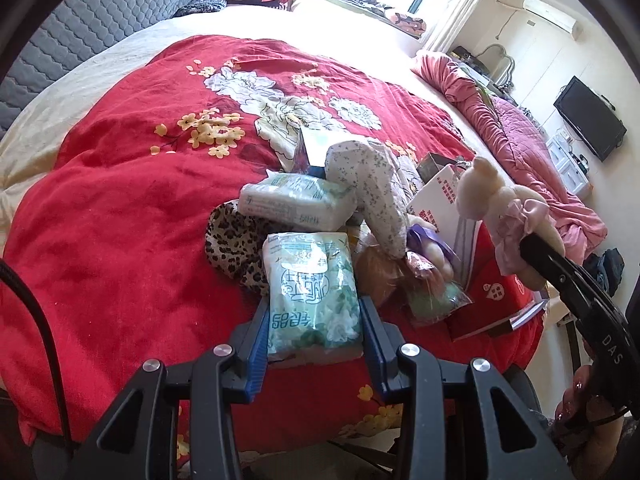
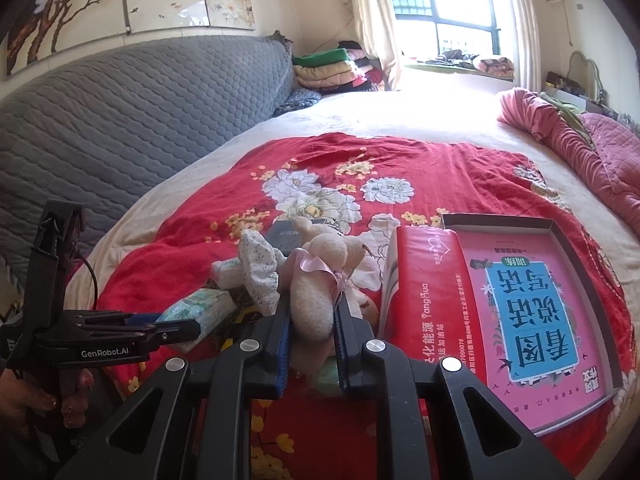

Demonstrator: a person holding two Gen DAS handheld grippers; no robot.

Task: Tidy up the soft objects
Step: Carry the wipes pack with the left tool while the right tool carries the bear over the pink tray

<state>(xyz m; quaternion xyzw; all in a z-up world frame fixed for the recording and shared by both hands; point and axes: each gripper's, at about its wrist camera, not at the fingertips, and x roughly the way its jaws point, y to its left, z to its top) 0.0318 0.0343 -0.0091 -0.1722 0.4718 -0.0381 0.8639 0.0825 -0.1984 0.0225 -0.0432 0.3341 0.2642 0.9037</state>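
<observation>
My left gripper [image 1: 314, 330] is shut on a green-and-white tissue pack [image 1: 310, 292] above the red floral blanket [image 1: 120, 208]; it also shows in the right wrist view [image 2: 176, 330]. My right gripper [image 2: 310, 334] is shut on a cream plush toy with a pink bow [image 2: 320, 280], seen raised at the right of the left wrist view [image 1: 500, 208]. Beyond lie a second tissue pack [image 1: 296, 200], a floral fabric toy [image 1: 372, 192], a leopard-print cloth [image 1: 236, 248] and a clear bag of soft things [image 1: 432, 280].
An open box with a pink book [image 2: 532, 304] and a red pack [image 2: 424, 300] lies right of the pile. A grey quilted headboard [image 2: 120, 120] runs along the left. A pink quilt [image 2: 580, 152] is bunched at the far right. Folded blankets [image 2: 328, 68] are stacked by the window.
</observation>
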